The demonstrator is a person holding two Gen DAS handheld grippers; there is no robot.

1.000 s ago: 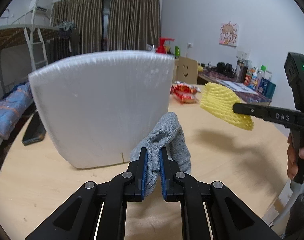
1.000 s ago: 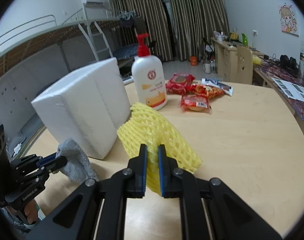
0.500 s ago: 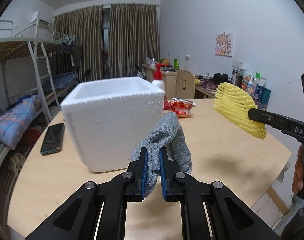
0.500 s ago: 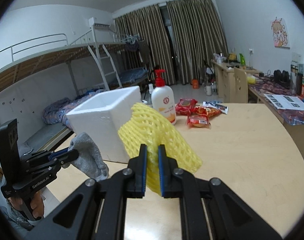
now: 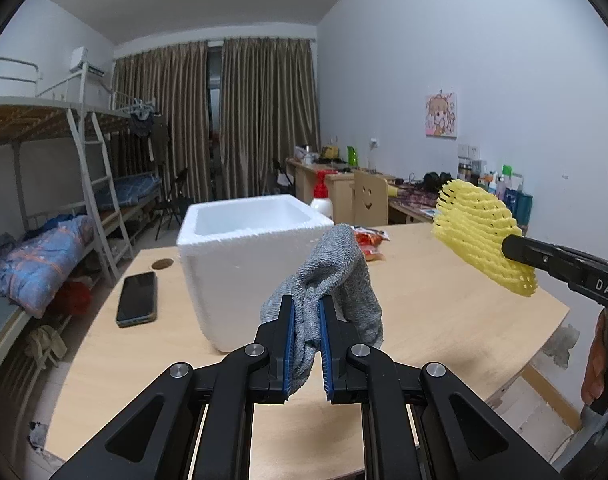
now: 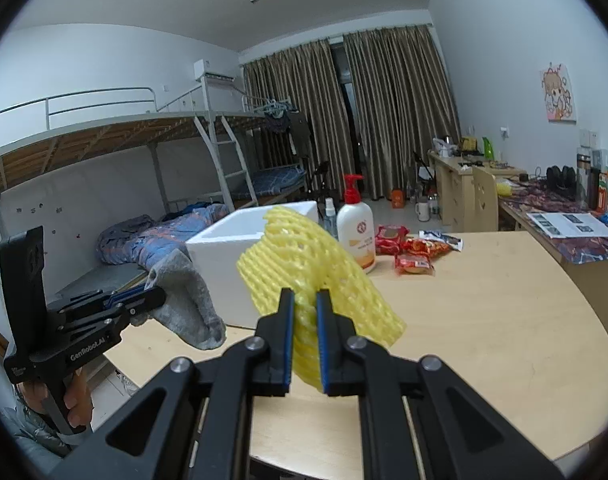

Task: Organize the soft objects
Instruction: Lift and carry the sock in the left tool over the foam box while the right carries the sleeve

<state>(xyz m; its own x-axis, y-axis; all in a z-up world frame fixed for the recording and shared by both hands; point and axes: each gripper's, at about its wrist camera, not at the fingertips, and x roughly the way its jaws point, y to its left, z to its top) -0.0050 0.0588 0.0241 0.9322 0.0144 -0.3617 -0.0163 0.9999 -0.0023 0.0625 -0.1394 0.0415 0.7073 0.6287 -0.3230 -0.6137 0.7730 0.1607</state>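
Dorm room: bunk bed on the left, brown curtains at the back, and in front of you a light wooden table. Readable text: "GenRobot.AI" on the side of your left gripper as the right camera sees it, and "DAS" on your right gripper in the left view. The lotion bottle label has a red logo, too small to read.

Your left gripper is clamped on the grey sock, which hangs in the air in front of the white foam box. Your right gripper is clamped on the yellow foam net, also held above the table.

The box sits open-topped on the table. A black phone lies flat just left of it. Red snack packets lie beyond, near the bottle. A desk with clutter runs along the right wall.
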